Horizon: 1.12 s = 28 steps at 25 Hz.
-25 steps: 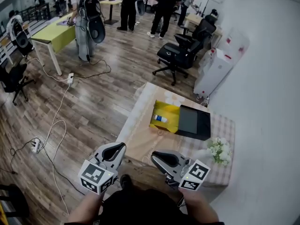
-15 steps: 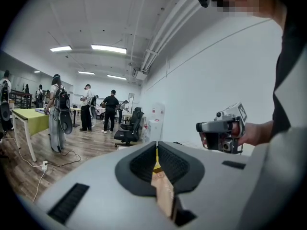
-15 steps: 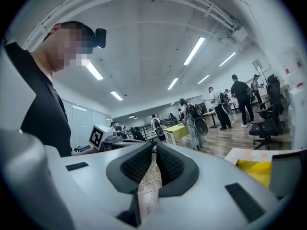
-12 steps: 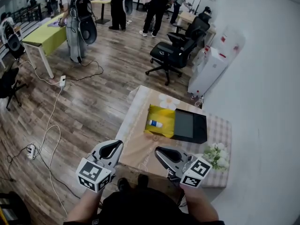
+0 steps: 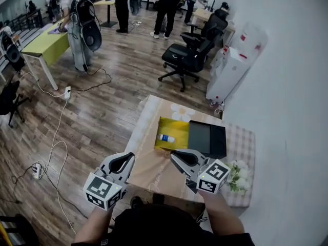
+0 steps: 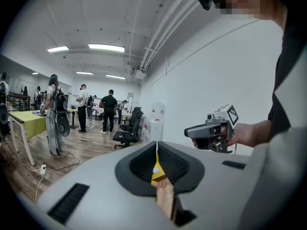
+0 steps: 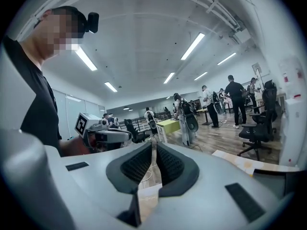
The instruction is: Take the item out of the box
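L gripper [image 5: 124,161]: jaws together, only a slit betw. pads, nothing in them. R gripper [image 5: 180,158]: same, closed to a slit, empty. Each is in a hand, both point to 12 o'clock, and they are well apart from each other.

Table [image 5: 148,163] lies ahead, cloth-covered. Box [image 5: 179,127] is open mid-table, yellow inside. Bottle [image 5: 165,138], white w/ blue end, lies flat in box, toward its 8 o'clock corner. Black lid [image 5: 207,139] sits right against box's 3 o'clock side.

Edges: R gripper tips show just at 6 o'clock of box's near wall; height over table can't be told. L gripper hangs over table's 9 o'clock edge, close to the near corner. Bare cloth betw. near edge & box. Flowers [image 5: 237,169] are at 3 o'clock of R gripper, near it, by table's 4 o'clock corner.

Wall [image 5: 287,137] runs close along table's 3 o'clock side, so it is tight there. Floor [image 5: 97,122] at 9 o'clock is open wood, w/ cable [image 5: 60,132] trailing across. Chair [image 5: 187,58] & white dispenser [image 5: 230,68] stand past table's 12 o'clock end, apart from it. People are farther off, 11–12 o'clock.
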Each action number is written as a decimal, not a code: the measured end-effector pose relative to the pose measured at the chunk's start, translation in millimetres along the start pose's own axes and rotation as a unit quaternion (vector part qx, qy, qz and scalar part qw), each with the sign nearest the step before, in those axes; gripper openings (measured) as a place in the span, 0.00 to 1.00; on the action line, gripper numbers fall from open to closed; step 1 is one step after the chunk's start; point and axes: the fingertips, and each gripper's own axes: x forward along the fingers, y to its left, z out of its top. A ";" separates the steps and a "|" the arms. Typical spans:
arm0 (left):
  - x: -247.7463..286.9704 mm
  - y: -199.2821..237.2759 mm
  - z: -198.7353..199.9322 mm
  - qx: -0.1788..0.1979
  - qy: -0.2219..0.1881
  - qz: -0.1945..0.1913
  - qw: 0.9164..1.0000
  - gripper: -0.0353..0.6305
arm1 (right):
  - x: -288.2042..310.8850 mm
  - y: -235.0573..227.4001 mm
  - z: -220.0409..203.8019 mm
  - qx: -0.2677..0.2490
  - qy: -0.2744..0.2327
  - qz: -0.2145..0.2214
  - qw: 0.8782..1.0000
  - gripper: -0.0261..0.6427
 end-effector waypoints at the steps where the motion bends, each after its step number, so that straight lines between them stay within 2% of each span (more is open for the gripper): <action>1: 2.5 0.1 1.5 0.002 0.000 0.001 1.000 0.09 | 2.3 -7.6 -0.8 0.001 0.005 -0.003 1.000 0.10; 8: 15.5 0.1 4.8 0.011 0.005 0.017 1.000 0.09 | 14.1 -48.3 -12.8 0.018 0.017 -0.013 1.000 0.10; 12: 21.3 -2.7 -0.8 -0.005 0.006 0.026 1.000 0.09 | 20.1 -67.6 -27.0 0.019 0.027 -0.020 0.999 0.10; 16: 22.9 0.4 -10.7 -0.010 0.018 0.013 1.000 0.09 | 36.1 -92.4 -54.5 -0.004 0.085 -0.048 0.995 0.10; 20: 17.1 24.1 -6.5 -0.004 0.017 0.016 1.000 0.09 | 57.6 -106.1 -83.9 -0.028 0.156 -0.061 0.985 0.11; 21: 16.9 28.3 -6.9 -0.007 0.016 0.017 1.000 0.09 | 62.8 -110.2 -92.0 -0.030 0.173 -0.062 0.983 0.13; 23: 18.7 34.0 -12.7 -0.015 0.019 0.015 1.000 0.09 | 72.7 -119.6 -108.4 -0.033 0.203 -0.064 0.977 0.24; 28: 27.5 43.3 -32.0 -0.036 0.034 0.007 0.999 0.09 | 92.8 -146.2 -150.2 -0.074 0.287 -0.063 0.953 0.25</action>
